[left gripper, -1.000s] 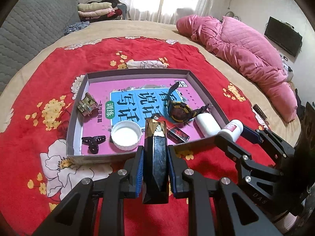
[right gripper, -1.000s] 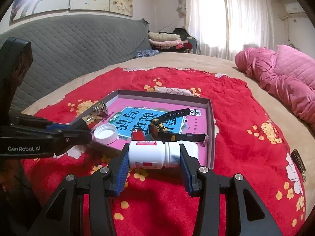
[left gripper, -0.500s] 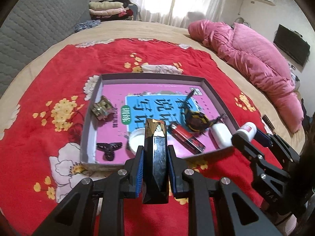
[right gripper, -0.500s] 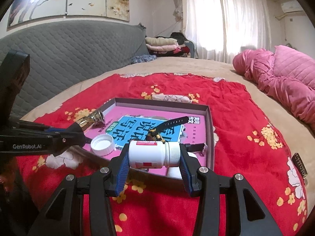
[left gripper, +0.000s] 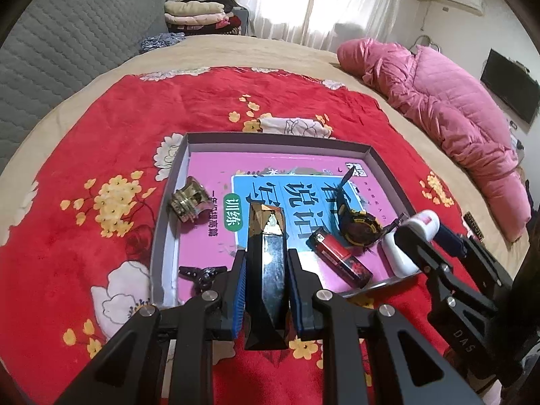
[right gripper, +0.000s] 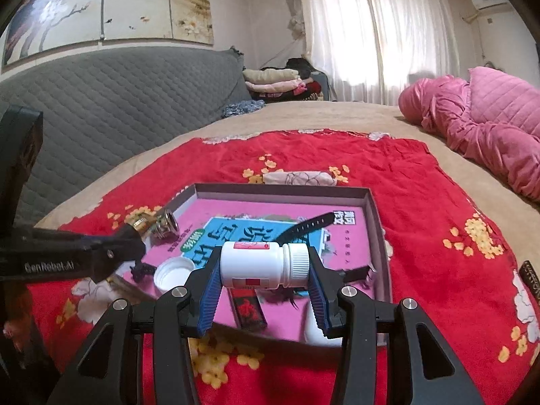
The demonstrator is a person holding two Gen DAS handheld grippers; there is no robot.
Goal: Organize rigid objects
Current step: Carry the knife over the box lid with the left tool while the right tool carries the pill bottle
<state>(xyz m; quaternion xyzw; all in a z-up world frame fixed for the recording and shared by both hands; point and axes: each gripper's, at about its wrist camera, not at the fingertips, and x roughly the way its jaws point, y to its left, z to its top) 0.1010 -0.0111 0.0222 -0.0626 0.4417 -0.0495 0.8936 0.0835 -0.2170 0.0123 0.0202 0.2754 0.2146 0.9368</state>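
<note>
A shallow grey box (left gripper: 280, 139) with a pink book in it lies on the red flowered blanket. Inside are a brass fitting (left gripper: 187, 199), a black clip (left gripper: 201, 273), a red lighter (left gripper: 339, 258), a black-and-yellow watch (left gripper: 357, 224) and a white bottle (left gripper: 398, 256). My left gripper (left gripper: 266, 270) is shut on a dark faceted black-and-gold bar (left gripper: 266, 270), over the box's near edge. My right gripper (right gripper: 265, 265) is shut on a white pill bottle (right gripper: 260, 263) held sideways above the box's near part. A white cap (right gripper: 173, 271) lies in the box.
The box (right gripper: 287, 190) sits mid-blanket on a bed. A pink quilt (left gripper: 449, 111) lies at the right, a grey quilted headboard (right gripper: 111, 101) at the left, folded clothes (right gripper: 276, 81) at the back. A small dark label item (right gripper: 531, 275) lies on the blanket at right.
Both grippers have moved forward over the box's near edge, each still holding its object. The view of the box has grown larger and nearer.
</note>
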